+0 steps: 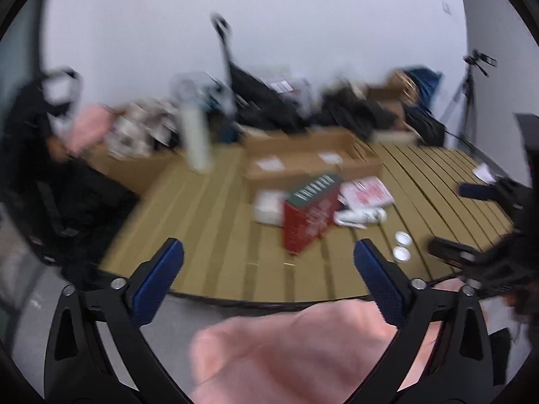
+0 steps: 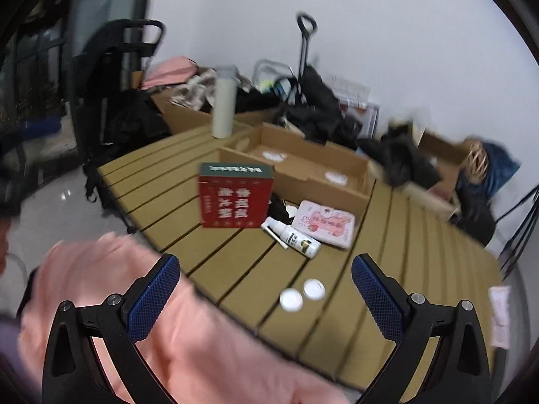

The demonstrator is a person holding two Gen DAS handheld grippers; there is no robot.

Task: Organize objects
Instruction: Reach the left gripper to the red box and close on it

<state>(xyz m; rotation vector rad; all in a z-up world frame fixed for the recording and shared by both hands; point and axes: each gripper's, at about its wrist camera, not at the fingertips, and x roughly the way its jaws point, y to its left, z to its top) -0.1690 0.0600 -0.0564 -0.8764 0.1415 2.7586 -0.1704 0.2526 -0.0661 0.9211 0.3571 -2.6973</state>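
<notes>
A red box with a green top (image 1: pixel 311 213) (image 2: pixel 235 197) stands upright on the slatted wooden table (image 1: pixel 215 229) (image 2: pixel 235 269). Beside it lie a white spray bottle (image 1: pixel 362 217) (image 2: pixel 296 237), a pink packet (image 1: pixel 367 192) (image 2: pixel 325 224) and two small white round lids (image 1: pixel 402 245) (image 2: pixel 301 294). An open cardboard box (image 1: pixel 310 158) (image 2: pixel 303 165) sits behind them. My left gripper (image 1: pixel 269 262) is open and empty, above the table's near edge. My right gripper (image 2: pixel 266 276) is open and empty; in the left wrist view it shows at the right (image 1: pixel 471 222).
A tall white bottle (image 1: pixel 197 141) (image 2: pixel 224 104) stands at the table's back. Dark clothes, bags and more cardboard boxes (image 2: pixel 438 161) crowd the far edge. A black chair (image 2: pixel 124 77) stands left, a tripod (image 1: pixel 468 91) right. A pink sleeve (image 1: pixel 296 350) (image 2: pixel 134 303) lies low in both views.
</notes>
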